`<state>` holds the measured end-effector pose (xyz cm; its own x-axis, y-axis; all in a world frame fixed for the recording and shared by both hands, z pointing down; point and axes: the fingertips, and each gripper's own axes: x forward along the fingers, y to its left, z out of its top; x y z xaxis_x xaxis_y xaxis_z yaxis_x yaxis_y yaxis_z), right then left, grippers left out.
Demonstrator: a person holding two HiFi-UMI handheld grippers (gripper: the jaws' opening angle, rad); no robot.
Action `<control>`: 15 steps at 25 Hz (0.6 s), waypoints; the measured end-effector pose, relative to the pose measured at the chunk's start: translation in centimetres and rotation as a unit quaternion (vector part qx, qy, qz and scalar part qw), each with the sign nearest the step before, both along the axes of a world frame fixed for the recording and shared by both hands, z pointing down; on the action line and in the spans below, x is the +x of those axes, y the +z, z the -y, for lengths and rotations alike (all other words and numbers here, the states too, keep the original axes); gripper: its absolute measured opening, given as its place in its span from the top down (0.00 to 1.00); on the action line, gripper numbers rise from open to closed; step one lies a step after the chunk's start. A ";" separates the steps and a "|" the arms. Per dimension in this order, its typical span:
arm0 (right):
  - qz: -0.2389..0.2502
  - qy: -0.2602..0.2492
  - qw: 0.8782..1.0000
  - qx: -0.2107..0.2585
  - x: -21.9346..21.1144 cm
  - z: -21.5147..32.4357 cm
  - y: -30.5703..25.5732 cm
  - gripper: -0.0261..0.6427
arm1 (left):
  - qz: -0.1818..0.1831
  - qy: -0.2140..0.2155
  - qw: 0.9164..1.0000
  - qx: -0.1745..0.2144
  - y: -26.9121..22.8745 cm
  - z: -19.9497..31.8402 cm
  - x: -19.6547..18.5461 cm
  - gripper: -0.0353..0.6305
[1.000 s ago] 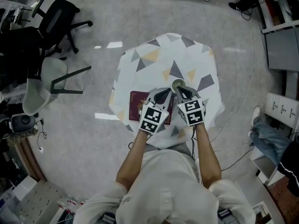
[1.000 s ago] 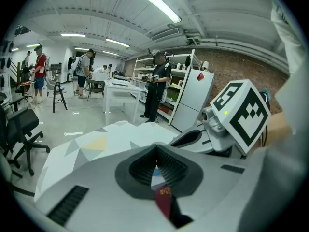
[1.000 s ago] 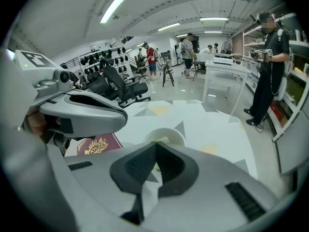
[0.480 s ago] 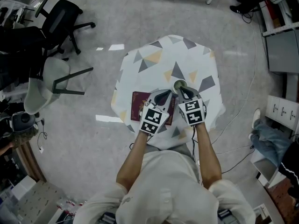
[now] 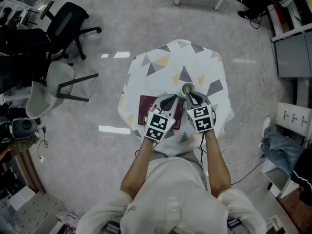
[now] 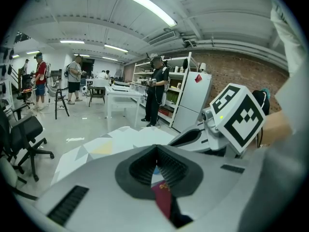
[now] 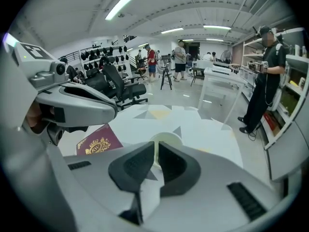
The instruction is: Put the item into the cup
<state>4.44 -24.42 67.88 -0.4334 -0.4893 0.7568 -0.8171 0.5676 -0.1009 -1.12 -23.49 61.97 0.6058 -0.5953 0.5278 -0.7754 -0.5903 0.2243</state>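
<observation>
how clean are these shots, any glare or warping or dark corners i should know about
Head view: sharp, evenly lit, with pale glare patches on the floor. Left gripper view: strong fisheye bend, black corners, the ceiling strip light blown out. Right gripper view: same warping and dark corners, yet the cup is readable.

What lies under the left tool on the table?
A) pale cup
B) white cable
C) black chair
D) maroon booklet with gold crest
D: the maroon booklet lies flat on the patterned tablecloth beneath the left tool. The cup stands further right, at the right tool.
</observation>
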 end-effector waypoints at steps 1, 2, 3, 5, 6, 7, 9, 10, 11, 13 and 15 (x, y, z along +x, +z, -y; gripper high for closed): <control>0.006 0.003 1.000 0.010 0.0 0.0 -0.7 0.91 | -0.001 0.000 1.000 0.004 -0.4 -0.1 -0.1 0.93; 0.014 0.006 1.000 0.023 -0.1 0.0 -1.4 0.91 | -0.002 0.000 1.000 0.008 -0.8 -0.2 -0.1 0.93; 0.023 0.010 0.999 0.036 -0.2 0.1 -2.3 0.91 | -0.003 0.000 1.000 0.013 -1.2 -0.2 -0.2 0.93; 0.037 0.016 0.997 0.064 -0.2 0.1 -4.1 0.91 | -0.008 0.000 1.000 0.023 -2.3 -0.2 -0.4 0.93; 0.042 0.018 0.996 0.078 -0.2 0.0 -5.1 0.91 | -0.012 0.000 0.999 0.030 -3.0 -0.2 -0.4 0.93; 0.046 0.021 0.994 0.092 -0.1 -0.2 -6.1 0.91 | -0.015 0.001 0.999 0.037 -3.7 -0.2 -0.5 0.93; 0.055 0.028 0.991 0.121 0.0 -0.5 -8.3 0.91 | -0.021 0.003 0.998 0.052 -5.4 -0.3 -0.6 0.93; 0.062 0.032 0.988 0.135 0.0 -0.7 -9.4 0.91 | -0.026 0.003 0.998 0.060 -6.3 -0.3 -0.6 0.93; 0.068 0.036 0.986 0.148 0.0 -1.0 -10.5 0.91 | -0.032 0.004 0.997 0.068 -7.3 -0.4 -0.7 0.93; 0.077 0.043 0.981 0.170 0.0 -1.5 -12.5 0.91 | -0.041 0.006 0.995 0.086 -9.2 -0.6 -0.8 0.93; 0.083 0.047 0.977 0.192 -0.1 -2.2 -14.5 0.91 | -0.047 0.010 0.993 0.104 -11.1 -0.9 -1.1 0.93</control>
